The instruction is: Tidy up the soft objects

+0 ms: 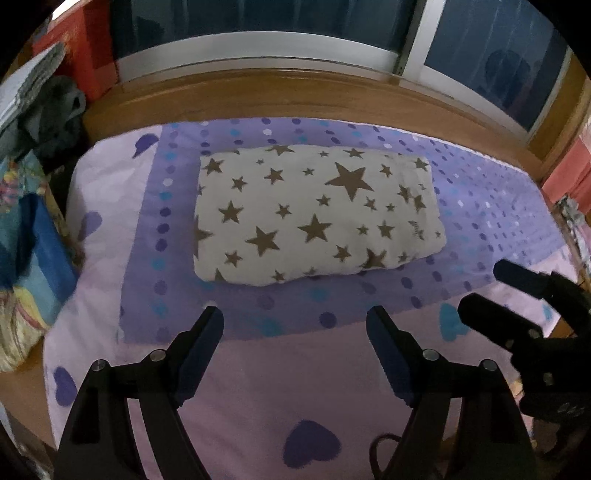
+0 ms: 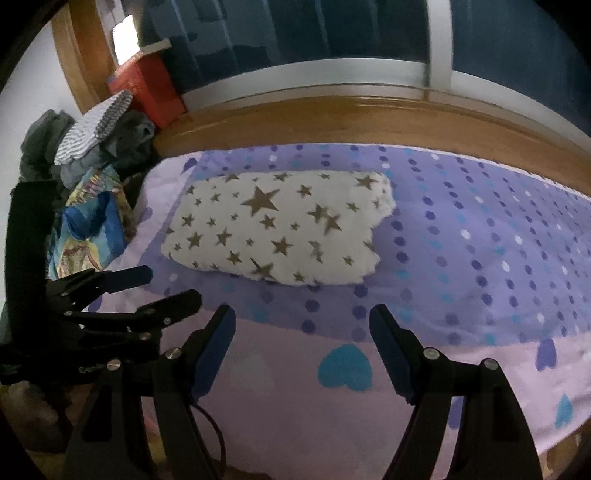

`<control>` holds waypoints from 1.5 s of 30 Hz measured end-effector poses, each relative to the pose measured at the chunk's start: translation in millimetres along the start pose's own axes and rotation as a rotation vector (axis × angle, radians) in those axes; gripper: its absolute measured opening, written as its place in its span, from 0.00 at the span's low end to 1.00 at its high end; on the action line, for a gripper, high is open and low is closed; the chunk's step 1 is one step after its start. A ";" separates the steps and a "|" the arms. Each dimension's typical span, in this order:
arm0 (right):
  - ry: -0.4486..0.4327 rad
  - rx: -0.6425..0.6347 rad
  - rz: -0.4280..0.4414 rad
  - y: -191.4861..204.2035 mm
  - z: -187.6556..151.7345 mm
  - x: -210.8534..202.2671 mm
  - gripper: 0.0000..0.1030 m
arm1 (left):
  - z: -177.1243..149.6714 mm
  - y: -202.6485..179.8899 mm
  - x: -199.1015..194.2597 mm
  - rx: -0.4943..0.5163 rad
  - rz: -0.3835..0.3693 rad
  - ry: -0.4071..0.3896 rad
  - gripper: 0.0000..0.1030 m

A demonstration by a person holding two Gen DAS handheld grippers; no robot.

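We hold both claws above the near part of the bed [image 1: 258, 406], tilted down toward it. Our left claw [image 1: 295, 317] stands wide with nothing between its fingers, only the pink sheet with hearts below. Our right claw [image 2: 303, 317] is wide and empty too, over a blue heart [image 2: 345, 365] on the sheet. In the left view the right claw shows at the right edge; in the right view the left claw shows at the left edge, so the two hang near each other, apart. The folded star blanket [image 1: 317, 218] lies flat on the purple dotted cover [image 1: 480, 206], well ahead of both claws and touched by neither. A heap of clothes [image 2: 92, 147] sits at the bed's left end, beside a red box [image 2: 151, 88]. A wooden ledge [image 1: 295, 92] runs behind the bed under the window [image 1: 258, 18].
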State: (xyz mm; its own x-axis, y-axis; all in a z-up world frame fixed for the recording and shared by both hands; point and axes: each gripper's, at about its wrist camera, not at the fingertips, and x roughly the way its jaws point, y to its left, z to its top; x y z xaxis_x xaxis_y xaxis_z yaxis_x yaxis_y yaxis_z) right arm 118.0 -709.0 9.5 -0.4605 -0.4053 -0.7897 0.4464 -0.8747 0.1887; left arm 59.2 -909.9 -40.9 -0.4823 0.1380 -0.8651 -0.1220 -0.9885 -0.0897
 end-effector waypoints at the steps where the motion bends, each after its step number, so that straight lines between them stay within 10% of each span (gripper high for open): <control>1: -0.013 -0.007 0.027 0.3 0.6 1.4 0.74 | 1.0 0.1 1.4 0.020 0.009 -0.007 0.79; 21: -0.106 0.066 0.149 -4.1 19.5 23.1 0.74 | 9.0 13.5 19.3 0.086 0.011 -0.014 0.79; 29: -0.110 0.133 -0.086 5.7 36.5 44.1 0.74 | 7.7 11.5 23.0 0.110 0.057 -0.023 0.79; 45: -0.133 0.122 -0.144 35.5 20.4 35.3 0.74 | 2.2 19.9 21.9 0.106 0.047 -0.020 0.79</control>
State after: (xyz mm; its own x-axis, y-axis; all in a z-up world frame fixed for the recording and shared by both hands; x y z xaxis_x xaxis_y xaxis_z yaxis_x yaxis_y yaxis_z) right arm 101.9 -759.7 0.2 -0.6135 -0.2983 -0.7312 0.2762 -0.9485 0.1552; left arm 44.3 -926.5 -60.6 -0.5068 0.0935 -0.8570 -0.1894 -0.9819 0.0049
